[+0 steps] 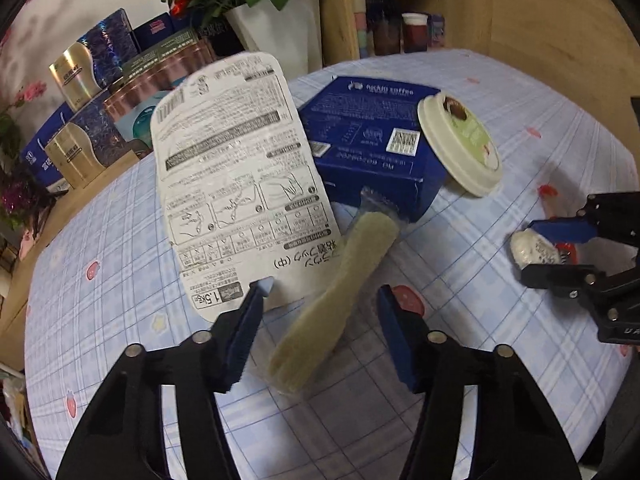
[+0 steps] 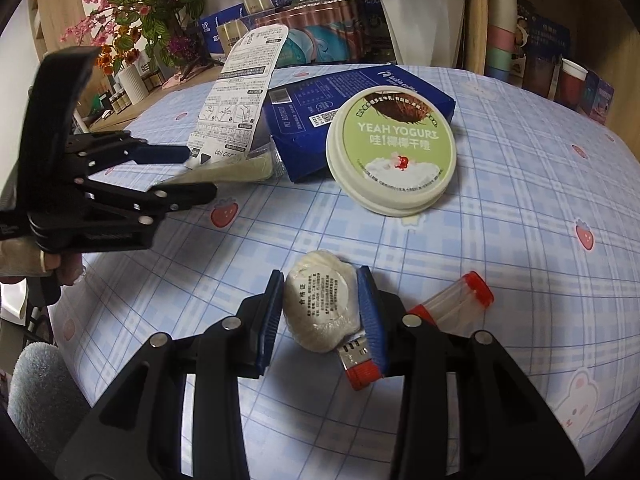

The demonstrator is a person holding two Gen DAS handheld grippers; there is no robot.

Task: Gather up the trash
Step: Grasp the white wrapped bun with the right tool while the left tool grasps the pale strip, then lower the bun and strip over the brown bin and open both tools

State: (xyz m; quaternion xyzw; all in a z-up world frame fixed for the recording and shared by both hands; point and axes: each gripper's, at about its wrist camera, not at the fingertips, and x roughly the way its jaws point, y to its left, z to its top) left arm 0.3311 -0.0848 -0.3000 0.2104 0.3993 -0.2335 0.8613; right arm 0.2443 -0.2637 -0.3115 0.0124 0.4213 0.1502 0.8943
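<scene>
My left gripper (image 1: 326, 292) is open, its jaws on either side of a pale green strip in a clear wrapper (image 1: 336, 300) lying on the tablecloth. A white printed card (image 1: 236, 184) leans beside it, against a blue coffee box (image 1: 372, 140). A round yogurt lid (image 2: 390, 156) leans on the box. My right gripper (image 2: 320, 300) is shut on a white crumpled wrapper ball (image 2: 320, 304); it also shows in the left wrist view (image 1: 534, 248). A red-capped clear tube (image 2: 456, 300) and a red-ended piece (image 2: 358, 364) lie by the right jaw.
The round table (image 2: 520, 200) has a blue checked cloth with strawberry prints. Boxes and tins (image 1: 92, 92), a white flower pot (image 1: 280, 28) and cups (image 2: 568, 76) crowd the back edge. The left gripper shows in the right wrist view (image 2: 192, 172).
</scene>
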